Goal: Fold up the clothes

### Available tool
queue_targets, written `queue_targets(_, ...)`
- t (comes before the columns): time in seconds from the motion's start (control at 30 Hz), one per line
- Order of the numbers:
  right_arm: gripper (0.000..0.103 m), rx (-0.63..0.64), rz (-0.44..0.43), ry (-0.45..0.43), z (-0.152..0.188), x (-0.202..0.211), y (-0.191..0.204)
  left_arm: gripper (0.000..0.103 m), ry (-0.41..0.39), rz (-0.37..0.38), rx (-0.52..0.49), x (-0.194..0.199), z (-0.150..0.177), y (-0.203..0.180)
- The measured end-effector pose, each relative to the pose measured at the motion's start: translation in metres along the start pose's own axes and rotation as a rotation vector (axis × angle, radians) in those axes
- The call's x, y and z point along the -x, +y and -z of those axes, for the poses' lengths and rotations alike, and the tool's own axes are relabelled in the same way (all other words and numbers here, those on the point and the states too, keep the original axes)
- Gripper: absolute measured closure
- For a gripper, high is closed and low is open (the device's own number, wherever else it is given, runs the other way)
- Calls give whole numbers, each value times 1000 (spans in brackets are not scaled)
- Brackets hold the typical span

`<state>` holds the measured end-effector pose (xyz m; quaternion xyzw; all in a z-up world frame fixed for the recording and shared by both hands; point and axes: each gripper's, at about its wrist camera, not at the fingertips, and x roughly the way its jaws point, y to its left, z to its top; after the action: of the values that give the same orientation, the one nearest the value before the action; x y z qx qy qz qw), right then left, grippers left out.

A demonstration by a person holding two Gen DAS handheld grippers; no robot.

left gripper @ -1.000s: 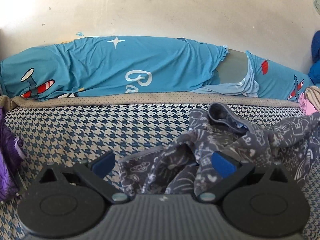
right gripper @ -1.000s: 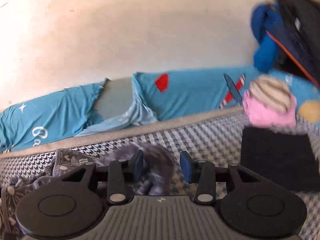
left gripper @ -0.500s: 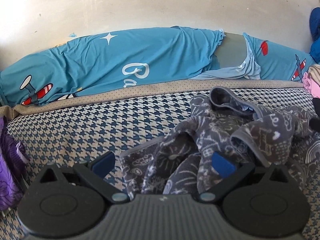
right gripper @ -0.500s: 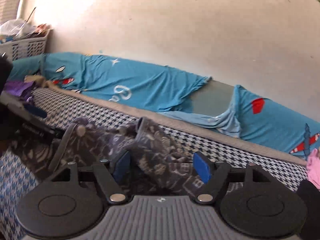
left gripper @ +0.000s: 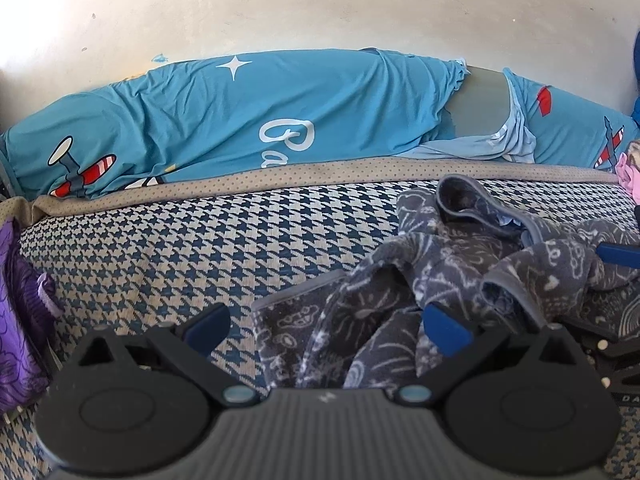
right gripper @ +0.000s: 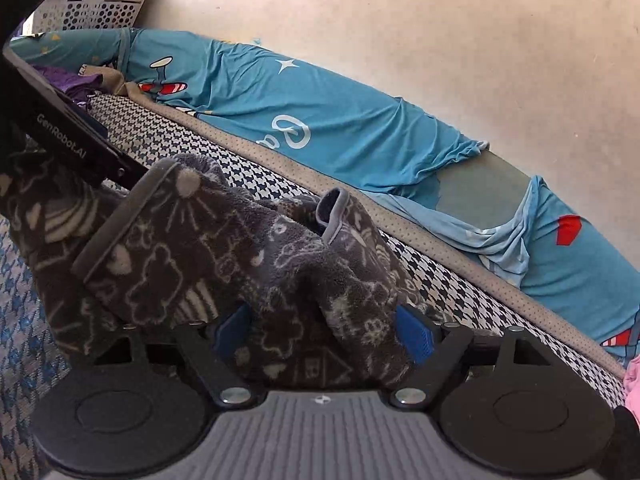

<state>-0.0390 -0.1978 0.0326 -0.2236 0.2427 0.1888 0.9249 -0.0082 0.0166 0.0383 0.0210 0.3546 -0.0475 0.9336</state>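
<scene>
A crumpled dark grey fleece garment (left gripper: 460, 272) with white doodle prints lies on the houndstooth bed cover (left gripper: 180, 248). My left gripper (left gripper: 326, 330) is open, its blue pads wide apart, with the garment's near edge lying between them. My right gripper (right gripper: 322, 332) is open too, and a bunched fold of the same fleece garment (right gripper: 224, 248) sits between its blue pads. The right gripper's blue finger (left gripper: 616, 254) pokes in at the right edge of the left wrist view. The left gripper's dark body (right gripper: 76, 144) crosses the upper left of the right wrist view.
Long bolsters in blue aeroplane-print covers (left gripper: 260, 120) run along the pale wall (left gripper: 320, 8). Purple cloth (left gripper: 20, 320) lies at the bed's left end, pink cloth (right gripper: 632, 388) at the right. A white laundry basket (right gripper: 92, 8) stands in the far left corner.
My right gripper swung left from the pink and black pile, opened wider and pushed into the fleece garment. The left gripper stayed open and barely shifted; the garment bunched a little.
</scene>
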Motion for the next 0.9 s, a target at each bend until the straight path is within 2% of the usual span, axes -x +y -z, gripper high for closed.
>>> queue_targets(0.03,30,-9,1,0,-1,-1,-1,0,-1,2,1,0,0,0)
queue_targets(0.07,42,-17,1,-1,-1,-3,-2,0,-1,4,2,0,0,0)
queue_targets(0.1,49,-26,2,-1,-2,-4,-3,0,-1,5,2,0,0,-1)
queue_targets(0.13,63,-34,3,-1,-3,-6,-3,0,-1,5,3,0,0,-1)
queue_targets(0.17,81,-43,3,-2,-3,-7,-4,0,-1,6,3,-1,0,-1)
queue_targets(0.2,88,-52,4,-2,-4,-8,-5,0,-2,6,4,0,-1,-2)
queue_targets(0.27,89,-71,6,-4,-5,-11,-7,0,-5,8,9,0,-1,-1)
queue_targets(0.37,90,-197,57,-62,-9,-1,-30,0,-14,13,19,2,-2,-1)
queue_targets(0.5,90,-423,234,-151,-10,18,-74,0,-31,25,25,6,-4,-1)
queue_targets(0.6,90,-555,432,-162,-2,29,-108,0,-41,34,20,8,-4,-4)
queue_targets(0.77,86,-643,786,-80,19,43,-149,0,-46,37,3,8,-4,-9)
queue_targets(0.8,85,-650,824,-63,23,44,-154,0,-46,37,1,7,-4,-10)
queue_targets(0.83,84,-667,833,-54,27,47,-159,0,-47,38,1,7,-4,-10)
queue_targets(0.9,84,-696,782,-49,30,50,-163,0,-48,38,5,7,-4,-10)
